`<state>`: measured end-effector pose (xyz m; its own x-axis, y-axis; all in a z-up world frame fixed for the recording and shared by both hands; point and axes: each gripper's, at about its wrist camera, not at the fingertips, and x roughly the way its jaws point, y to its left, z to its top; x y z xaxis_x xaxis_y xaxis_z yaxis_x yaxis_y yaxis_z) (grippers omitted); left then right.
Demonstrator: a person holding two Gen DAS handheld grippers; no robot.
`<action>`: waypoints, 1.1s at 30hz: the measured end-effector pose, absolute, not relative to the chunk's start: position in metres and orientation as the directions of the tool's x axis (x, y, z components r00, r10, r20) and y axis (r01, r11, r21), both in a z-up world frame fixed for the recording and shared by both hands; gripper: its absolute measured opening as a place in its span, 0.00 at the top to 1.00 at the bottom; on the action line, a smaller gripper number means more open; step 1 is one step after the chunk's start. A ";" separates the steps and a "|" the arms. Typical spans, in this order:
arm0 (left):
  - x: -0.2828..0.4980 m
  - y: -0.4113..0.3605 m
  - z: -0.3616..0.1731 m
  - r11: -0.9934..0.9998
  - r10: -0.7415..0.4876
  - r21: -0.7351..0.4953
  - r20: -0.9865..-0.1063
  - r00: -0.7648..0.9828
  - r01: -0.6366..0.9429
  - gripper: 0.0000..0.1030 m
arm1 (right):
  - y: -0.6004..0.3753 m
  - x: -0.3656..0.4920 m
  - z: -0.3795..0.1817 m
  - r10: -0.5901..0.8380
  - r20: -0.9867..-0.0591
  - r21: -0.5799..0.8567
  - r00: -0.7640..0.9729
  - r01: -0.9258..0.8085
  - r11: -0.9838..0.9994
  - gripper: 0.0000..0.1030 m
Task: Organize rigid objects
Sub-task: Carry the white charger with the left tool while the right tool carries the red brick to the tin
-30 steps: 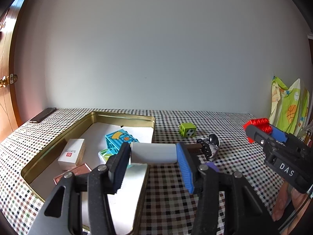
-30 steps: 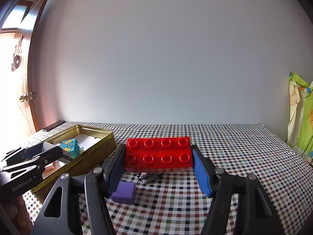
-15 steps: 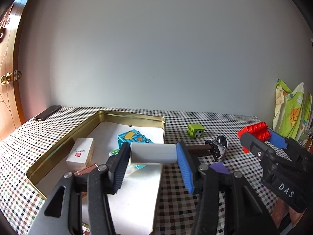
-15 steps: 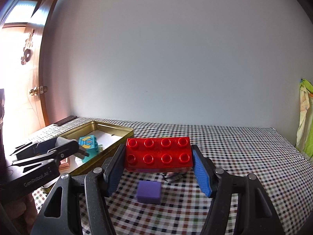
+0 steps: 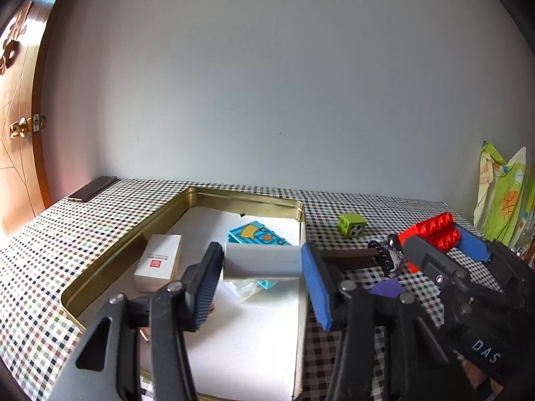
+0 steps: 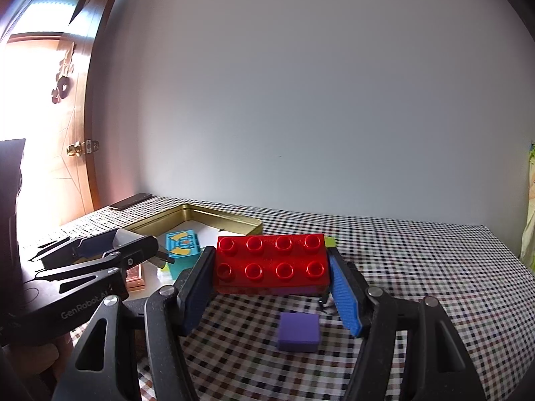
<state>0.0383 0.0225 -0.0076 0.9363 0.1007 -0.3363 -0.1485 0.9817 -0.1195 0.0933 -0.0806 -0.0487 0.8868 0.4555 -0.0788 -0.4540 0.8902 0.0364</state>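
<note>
Holding a white cylinder between its pads, your left gripper hangs over the gold tin tray, above the right part of its white floor. Inside the tray lie a white box at the left and a teal block farther back. Your right gripper clamps a red studded brick by its two ends, over the checkered tablecloth just right of the tray. A purple cube lies on the cloth near it, and a green cube sits farther away.
</note>
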 end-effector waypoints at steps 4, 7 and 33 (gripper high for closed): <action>0.036 0.029 -0.008 0.980 0.101 -0.126 -0.340 0.935 -0.152 0.53 | -0.072 0.093 -0.048 0.473 -0.082 0.030 0.877 -0.472 0.881 0.36; 0.034 0.032 -0.008 0.980 0.100 -0.130 -0.338 0.936 -0.152 0.53 | -0.064 0.092 -0.048 0.484 -0.081 0.024 0.871 -0.484 0.875 0.36; 0.026 0.063 -0.011 0.967 0.128 -0.162 -0.354 0.927 -0.195 0.53 | -0.033 0.086 -0.046 0.533 -0.092 -0.002 0.841 -0.535 0.845 0.36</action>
